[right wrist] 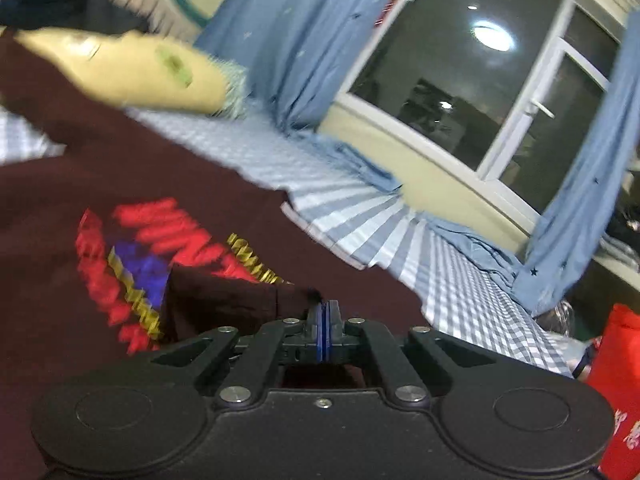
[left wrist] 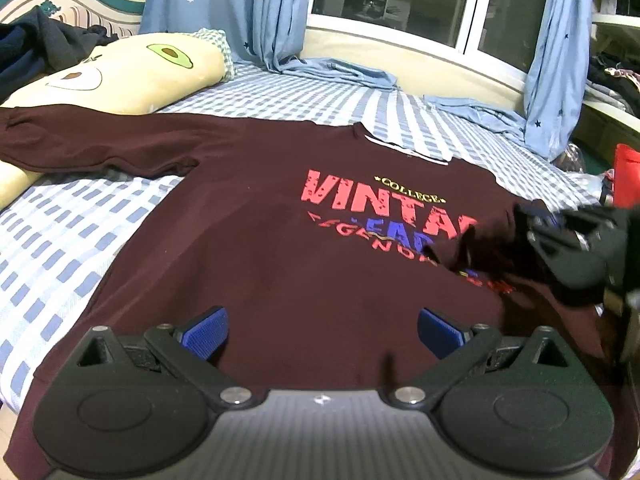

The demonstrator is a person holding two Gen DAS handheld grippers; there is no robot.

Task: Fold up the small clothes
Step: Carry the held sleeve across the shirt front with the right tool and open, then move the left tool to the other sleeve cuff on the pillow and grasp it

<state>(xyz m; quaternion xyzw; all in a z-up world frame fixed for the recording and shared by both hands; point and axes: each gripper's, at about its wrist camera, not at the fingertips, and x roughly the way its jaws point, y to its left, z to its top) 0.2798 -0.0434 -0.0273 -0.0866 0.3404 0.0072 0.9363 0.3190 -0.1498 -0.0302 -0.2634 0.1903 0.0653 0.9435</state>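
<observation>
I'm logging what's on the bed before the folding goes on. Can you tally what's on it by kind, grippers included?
Maroon printed shirt: 1
Avocado-print pillow: 1
Dark clothes pile by the headboard: 1
Hand-held gripper: 2, the left open, the right shut on the shirt's sleeve
Total: 5

A bed covered by a blue-and-white checked sheet (left wrist: 60,240) carries a maroon long-sleeved shirt with red printed lettering (left wrist: 260,280), spread flat at centre; a cream avocado-print pillow (left wrist: 120,80) lies far left, under the shirt's sleeve.
</observation>
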